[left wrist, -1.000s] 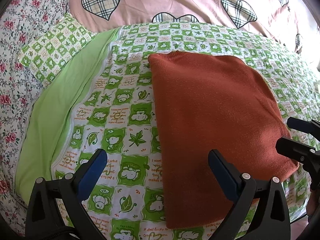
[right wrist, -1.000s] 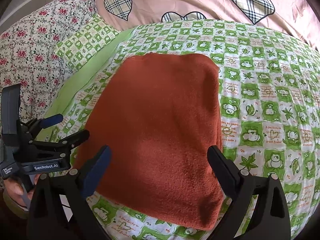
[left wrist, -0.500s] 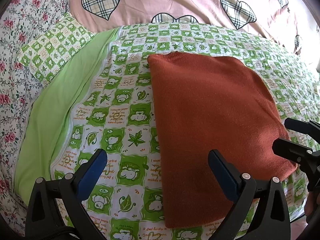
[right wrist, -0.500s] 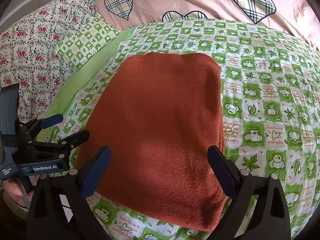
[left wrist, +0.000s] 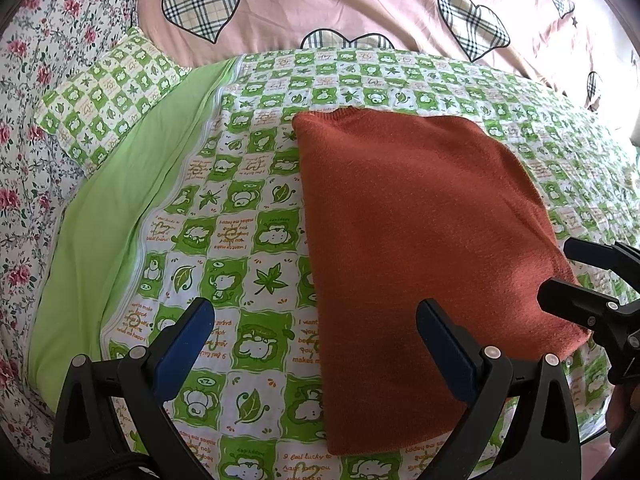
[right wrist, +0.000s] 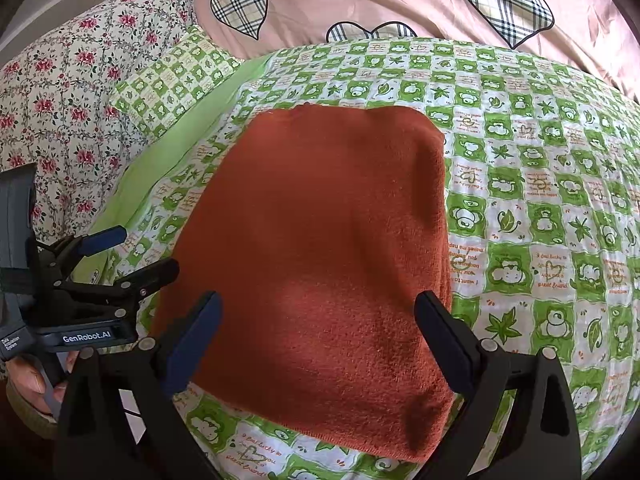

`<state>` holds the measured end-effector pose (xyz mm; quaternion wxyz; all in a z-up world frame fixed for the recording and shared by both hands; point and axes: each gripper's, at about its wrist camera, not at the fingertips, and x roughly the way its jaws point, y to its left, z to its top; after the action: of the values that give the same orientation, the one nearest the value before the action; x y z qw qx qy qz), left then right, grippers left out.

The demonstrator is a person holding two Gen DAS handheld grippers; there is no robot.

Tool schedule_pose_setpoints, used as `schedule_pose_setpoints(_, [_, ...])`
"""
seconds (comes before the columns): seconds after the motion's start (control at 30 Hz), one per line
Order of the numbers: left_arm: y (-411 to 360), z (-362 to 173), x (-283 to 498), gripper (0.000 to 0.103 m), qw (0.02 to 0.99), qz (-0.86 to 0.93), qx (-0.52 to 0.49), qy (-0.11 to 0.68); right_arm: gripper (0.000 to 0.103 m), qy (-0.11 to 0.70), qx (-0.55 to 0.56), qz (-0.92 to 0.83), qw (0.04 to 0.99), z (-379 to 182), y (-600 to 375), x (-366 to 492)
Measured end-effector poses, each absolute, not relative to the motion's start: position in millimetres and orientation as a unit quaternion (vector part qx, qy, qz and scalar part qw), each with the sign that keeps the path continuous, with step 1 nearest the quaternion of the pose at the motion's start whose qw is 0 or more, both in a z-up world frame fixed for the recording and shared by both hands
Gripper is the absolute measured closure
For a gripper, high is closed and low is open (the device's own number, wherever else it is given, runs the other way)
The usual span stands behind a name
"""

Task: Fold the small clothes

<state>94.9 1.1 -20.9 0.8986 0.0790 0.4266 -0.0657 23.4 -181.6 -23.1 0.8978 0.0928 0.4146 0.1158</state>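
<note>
Hardly any movement since a second ago: sweater (left wrist: 420,240) drifting only slightly in both views, both tools holding the same spread.

Folded into a neat rust-orange rectangle, lying flat on the green-and-white checked sheet (left wrist: 248,216), far edge pointing toward the pink quilt (left wrist: 340,4) with plaid hearts.

Left gripper (left wrist: 316,344) hovering at the near edge with jaws wide apart, nothing between them; one blue pad (left wrist: 184,340) over the sheet, the other over the near left part of the sweater.

Right gripper (right wrist: 316,340) likewise spread wide and empty, straddling the near edge of the sweater (right wrist: 320,240).

Small checked pillow (left wrist: 108,96) off to the far left, beside a floral cover (left wrist: 24,128).

Plain green strip (left wrist: 112,216) running between the floral cover and the checked sheet.
</note>
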Motion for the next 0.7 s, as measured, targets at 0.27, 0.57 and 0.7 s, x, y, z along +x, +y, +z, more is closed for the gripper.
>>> schedule_pose_setpoints(0.27, [0.7, -20.6, 94.4, 0.002, 0.899, -0.066, 0.079, 0.427, 0.006, 0.415, 0.092, 0.116, 0.898, -23.1, -181.5, 24.1])
schedule_pose_setpoints(0.57, [-2.0, -17.8, 93.5, 0.002, 0.899, -0.069, 0.079, 0.425, 0.006, 0.413, 0.09, 0.118, 0.899, -19.8, -178.6, 23.0])
schedule_pose_setpoints(0.7, [-4.0, -16.3, 92.7, 0.002, 0.9, -0.07, 0.08, 0.423, 0.006, 0.412, 0.09, 0.118, 0.899, -19.1, -179.6, 22.9])
